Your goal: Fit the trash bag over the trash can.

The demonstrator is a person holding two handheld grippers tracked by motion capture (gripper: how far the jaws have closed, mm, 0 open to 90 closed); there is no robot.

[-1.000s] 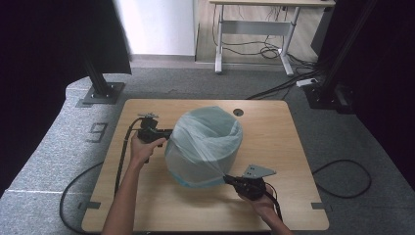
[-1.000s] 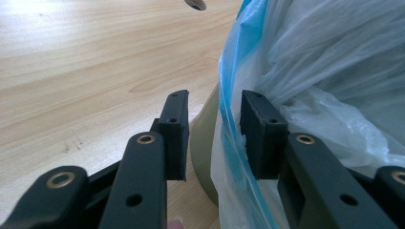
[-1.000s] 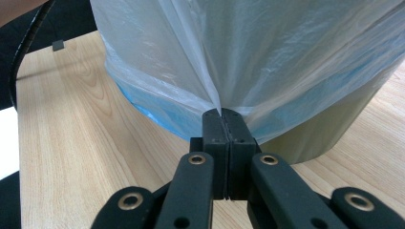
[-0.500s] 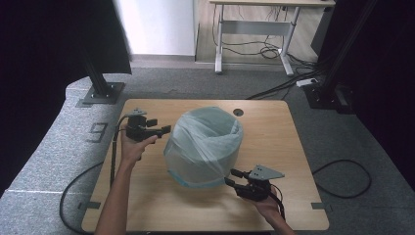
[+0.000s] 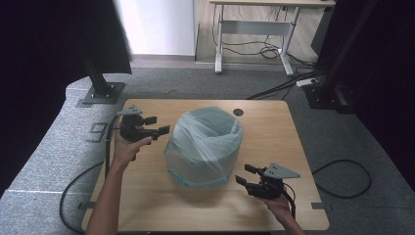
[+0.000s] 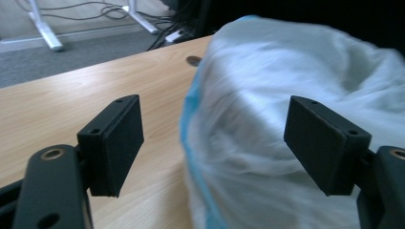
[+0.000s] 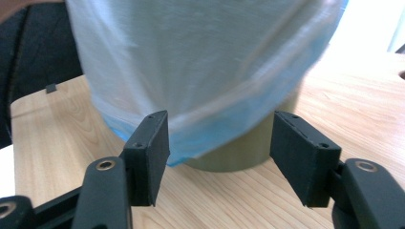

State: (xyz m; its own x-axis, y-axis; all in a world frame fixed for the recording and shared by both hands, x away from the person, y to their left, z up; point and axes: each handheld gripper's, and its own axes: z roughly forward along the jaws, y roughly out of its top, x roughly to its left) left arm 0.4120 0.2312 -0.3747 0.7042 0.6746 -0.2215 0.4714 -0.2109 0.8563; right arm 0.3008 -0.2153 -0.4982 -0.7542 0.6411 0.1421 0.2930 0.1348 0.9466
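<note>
A round olive bin [image 7: 248, 152] stands mid-table with a pale blue plastic bag [image 5: 205, 142] pulled over its rim and down its sides. My left gripper [image 5: 157, 125] hovers just left of the bag, apart from it. Its jaws have just been opening and now stand wide, with nothing pressed between them. In the left gripper view the bag [image 6: 286, 71] bulges ahead of the left gripper [image 6: 217, 138]. My right gripper [image 5: 243, 174] sits low at the bag's front right. Its jaws have just been opening too. They are spread before the bag's hem [image 7: 205, 129], off the plastic.
The wooden table [image 5: 274, 122] has a cable hole [image 5: 238, 112] behind the bin. Each gripper trails a black cable off the table's near side. A desk frame [image 5: 254, 34] and dark stands sit on the grey carpet beyond.
Both grippers have drawn back from the bag with their jaws opening. The left one moved left and up. The right one slid toward the front right corner.
</note>
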